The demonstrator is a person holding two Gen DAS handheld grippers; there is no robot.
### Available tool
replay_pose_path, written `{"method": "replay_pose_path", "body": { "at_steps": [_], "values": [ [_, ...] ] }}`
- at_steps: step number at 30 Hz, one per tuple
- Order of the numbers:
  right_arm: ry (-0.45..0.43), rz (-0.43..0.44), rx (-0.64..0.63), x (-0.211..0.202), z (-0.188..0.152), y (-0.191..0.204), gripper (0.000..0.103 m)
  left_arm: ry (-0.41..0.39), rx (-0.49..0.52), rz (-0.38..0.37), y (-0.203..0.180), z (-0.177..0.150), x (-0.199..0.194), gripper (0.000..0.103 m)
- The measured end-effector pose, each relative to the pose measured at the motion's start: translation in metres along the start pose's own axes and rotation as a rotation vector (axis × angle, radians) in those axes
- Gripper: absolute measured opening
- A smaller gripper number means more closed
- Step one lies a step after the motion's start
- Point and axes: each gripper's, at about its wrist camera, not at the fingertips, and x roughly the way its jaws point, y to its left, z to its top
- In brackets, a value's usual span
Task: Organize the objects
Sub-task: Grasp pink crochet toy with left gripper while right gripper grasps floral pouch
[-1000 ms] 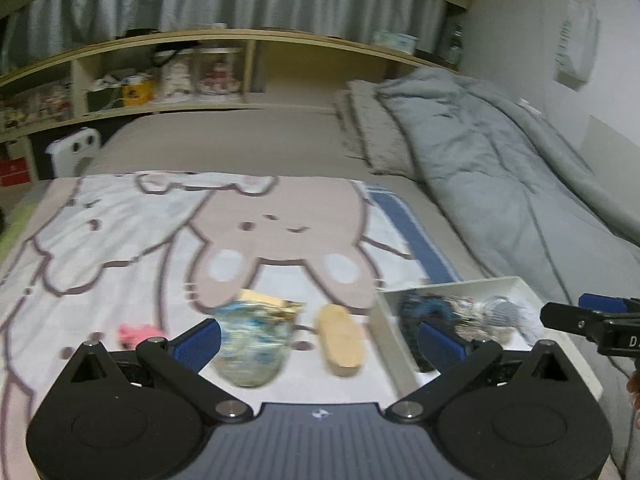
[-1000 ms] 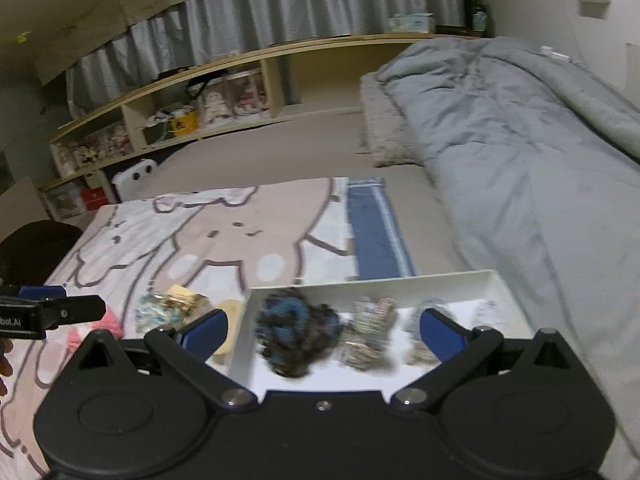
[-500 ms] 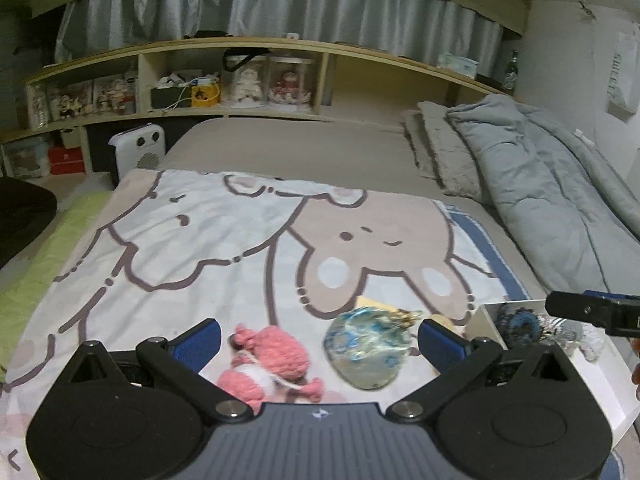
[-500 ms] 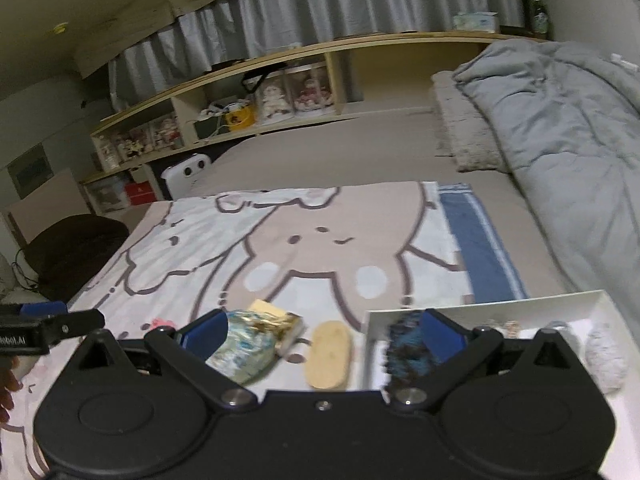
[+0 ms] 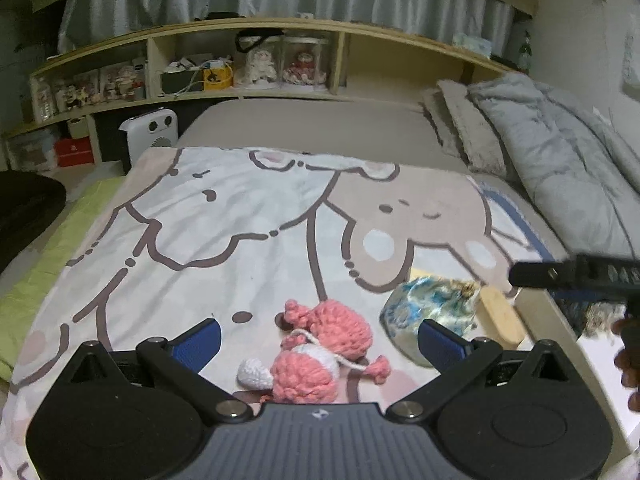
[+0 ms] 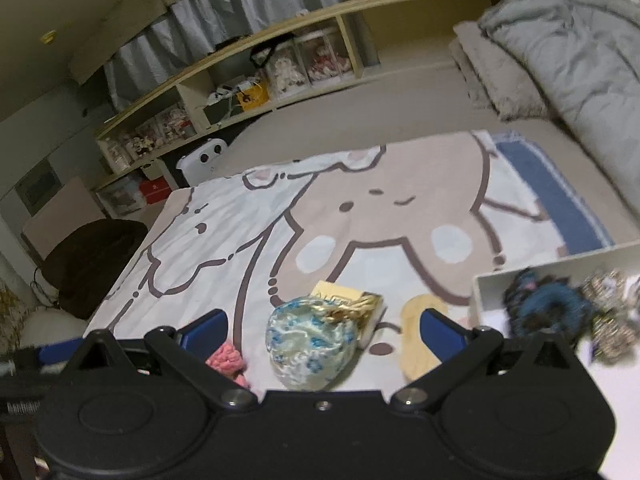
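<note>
**Four loose items on a cartoon blanket, one tray half filled**

One pink knitted toy (image 5: 320, 356) lies on the blanket (image 5: 224, 224), directly between the spread blue pads of the left gripper (image 5: 320, 336), whose fingers are released and hold nothing. Just to its right sits one blue-and-white drawstring pouch (image 6: 310, 346), framed by the right gripper (image 6: 324, 328), whose fingers also stand wide apart and empty. Behind the pouch, touching it, is one gold box (image 6: 348, 296); beside that lies one tan oval pad (image 6: 418, 332), partly hidden by the right gripper's finger. At the far right stands one white tray (image 6: 484, 288) on the blanket's edge, holding a dark blue scrunchie (image 6: 544, 312) and at least one beige scrunchie (image 6: 608, 320); blur hides any exact count. In the left wrist view the right gripper's black bar crosses over the tray, with part of a hand (image 5: 630, 360) at the frame's edge. Beyond the blanket, a grey duvet (image 5: 560, 160) is bunched along the right of the bed, and one long wooden shelf (image 5: 256, 32) runs across the wall under grey curtains.
</note>
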Motion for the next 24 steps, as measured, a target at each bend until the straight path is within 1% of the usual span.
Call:
{"method": "replay_pose_path", "body": {
  "at_steps": [1,2,4,7,9,10,11,13,16,17,18,20,21,22,23,24],
  "values": [
    [0.006,0.001,0.019,0.006,-0.001,0.000,0.102,0.001,0.015,0.000,0.001,-0.001,0.003,0.103],
    [0.010,0.004,0.043,0.011,-0.002,0.000,0.095,-0.003,0.035,-0.009,0.001,-0.003,0.005,0.103],
    [0.026,0.005,0.099,0.023,-0.006,-0.002,0.088,0.003,0.067,-0.034,0.002,-0.006,0.011,0.103],
    [0.052,-0.007,0.192,0.041,-0.013,-0.008,0.079,0.051,0.109,-0.046,0.003,-0.008,0.025,0.098],
    [0.067,-0.011,0.227,0.051,-0.018,-0.009,0.077,0.067,0.126,-0.059,0.004,-0.010,0.034,0.089],
    [0.071,-0.014,0.240,0.055,-0.020,-0.010,0.075,0.077,0.132,-0.064,0.005,-0.011,0.038,0.087],
    [0.075,-0.018,0.250,0.059,-0.023,-0.011,0.070,0.087,0.139,-0.068,0.006,-0.013,0.043,0.083],
    [0.087,-0.019,0.282,0.066,-0.027,-0.013,0.065,0.104,0.147,-0.076,0.007,-0.017,0.052,0.080],
    [0.114,-0.017,0.317,0.075,-0.032,-0.017,0.060,0.118,0.148,-0.086,0.009,-0.023,0.062,0.079],
    [0.118,-0.013,0.322,0.078,-0.034,-0.017,0.057,0.127,0.147,-0.085,0.010,-0.023,0.065,0.076],
    [0.121,-0.005,0.329,0.080,-0.035,-0.018,0.055,0.133,0.143,-0.081,0.011,-0.024,0.067,0.071],
    [0.128,0.012,0.343,0.083,-0.038,-0.018,0.045,0.143,0.129,-0.055,0.013,-0.024,0.072,0.059],
    [0.128,0.011,0.345,0.084,-0.039,-0.018,0.044,0.143,0.113,-0.059,0.014,-0.024,0.072,0.058],
    [0.126,0.005,0.339,0.084,-0.039,-0.017,0.040,0.143,0.101,-0.065,0.015,-0.023,0.073,0.057],
    [0.124,0.004,0.330,0.084,-0.039,-0.017,0.035,0.145,0.100,-0.077,0.014,-0.023,0.072,0.051],
    [0.123,0.003,0.321,0.083,-0.039,-0.016,0.033,0.150,0.101,-0.076,0.012,-0.023,0.072,0.051]
  ]
}}
